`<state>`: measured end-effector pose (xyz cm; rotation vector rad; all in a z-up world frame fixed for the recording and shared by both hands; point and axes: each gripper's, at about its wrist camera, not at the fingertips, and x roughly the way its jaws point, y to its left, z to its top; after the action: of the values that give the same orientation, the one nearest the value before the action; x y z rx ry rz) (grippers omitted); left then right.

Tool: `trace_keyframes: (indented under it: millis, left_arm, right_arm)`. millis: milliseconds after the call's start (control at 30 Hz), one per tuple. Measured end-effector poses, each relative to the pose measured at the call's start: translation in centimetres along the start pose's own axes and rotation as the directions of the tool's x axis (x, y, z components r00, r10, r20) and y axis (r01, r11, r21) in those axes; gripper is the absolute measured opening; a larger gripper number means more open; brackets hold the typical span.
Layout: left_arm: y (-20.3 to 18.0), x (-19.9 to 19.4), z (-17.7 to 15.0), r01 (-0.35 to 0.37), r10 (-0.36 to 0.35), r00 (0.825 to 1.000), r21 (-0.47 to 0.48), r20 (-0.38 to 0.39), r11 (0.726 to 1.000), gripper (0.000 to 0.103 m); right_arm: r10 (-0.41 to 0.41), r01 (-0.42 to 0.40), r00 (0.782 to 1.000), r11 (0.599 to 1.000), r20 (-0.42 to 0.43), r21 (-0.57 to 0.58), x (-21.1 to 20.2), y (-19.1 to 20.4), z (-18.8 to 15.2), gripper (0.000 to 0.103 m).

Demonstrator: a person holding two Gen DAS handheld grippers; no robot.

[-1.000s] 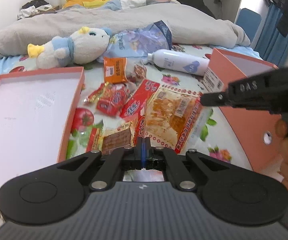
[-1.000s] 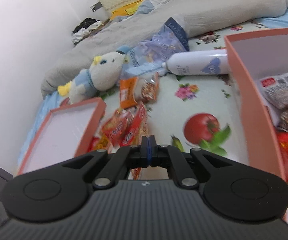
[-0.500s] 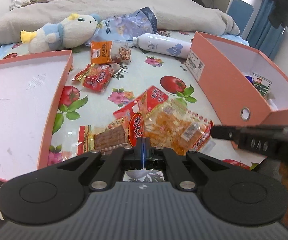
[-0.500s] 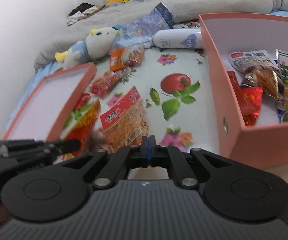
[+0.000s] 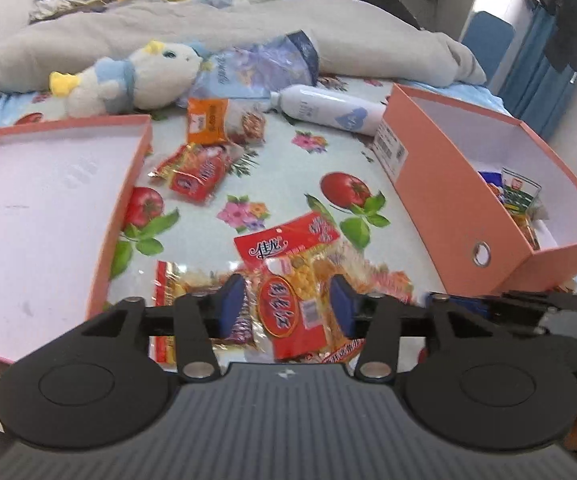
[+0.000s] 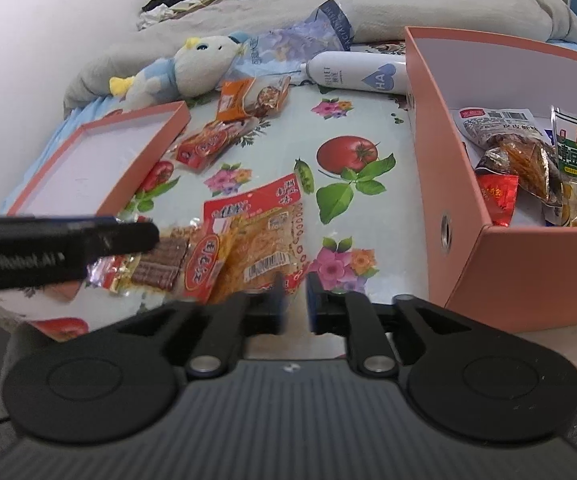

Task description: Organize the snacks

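Loose snack packets lie on the flowered bedsheet: a big yellow packet [image 5: 288, 240] [image 6: 256, 236] with a red header, a small red packet [image 5: 284, 312] [image 6: 204, 264] on top of it, and a brown bar packet [image 6: 160, 266]. My left gripper [image 5: 287, 306] hovers over this pile with its jaws opening. The small red packet shows between them, and the pads do not press on it. My right gripper [image 6: 296, 302] is also opening, at the big packet's near edge, with nothing between its jaws. The orange box [image 5: 440, 200] [image 6: 440, 168] on the right holds several snacks [image 6: 528, 160].
The box's lid [image 5: 120, 200] [image 6: 160, 136] lies open on the left. Farther back are a red packet [image 5: 196, 172], an orange packet [image 5: 216, 120], a white bottle [image 5: 328, 108], a plush duck [image 5: 144, 76], a blue bag [image 5: 260, 64] and a grey duvet [image 5: 208, 24].
Both grippers were shut and now stand open. The right gripper pulled back toward the near snack pile, beside the left one. The left view shifted only slightly.
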<state>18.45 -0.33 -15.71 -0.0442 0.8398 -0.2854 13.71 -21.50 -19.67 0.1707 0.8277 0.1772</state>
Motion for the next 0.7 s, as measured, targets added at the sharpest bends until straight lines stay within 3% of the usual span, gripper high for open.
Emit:
trace_keyframes:
  millis: [67, 133, 300, 400, 700]
  left_arm:
    - [0.6, -0.2, 0.3, -0.014, 0.015, 1.000, -0.029, 0.012, 0.999, 0.071]
    - [1.6, -0.1, 0.6, -0.027, 0.028, 0.999, -0.060, 0.019, 0.998, 0.077]
    - [4.2, 0.3, 1.0, -0.073, 0.075, 0.997, -0.124, 0.015, 0.990, 0.080]
    - [5.3, 1.2, 0.9, -0.145, 0.143, 0.989, -0.132, -0.021, 0.981, 0.083]
    - [6.1, 5.9, -0.6, -0.165, 0.151, 0.976, -0.082, -0.156, 0.983, 0.089]
  right_arm:
    - [0.013, -0.013, 1.000, 1.000, 0.014, -0.006, -0.2, 0.1, -0.1, 0.067]
    - [0.018, -0.017, 1.000, 0.999, 0.021, -0.030, -0.3, 0.4, -0.1, 0.066]
    - [-0.007, 0.013, 0.998, 0.996, 0.068, -0.088, -0.7, 1.5, 0.3, 0.066]
    - [0.012, -0.002, 0.996, 0.994, 0.088, -0.112, -0.3, 1.7, 0.6, 0.066]
    - [-0.051, 0.044, 0.998, 0.975, -0.025, -0.219, 4.7, 2.1, 0.7, 0.067]
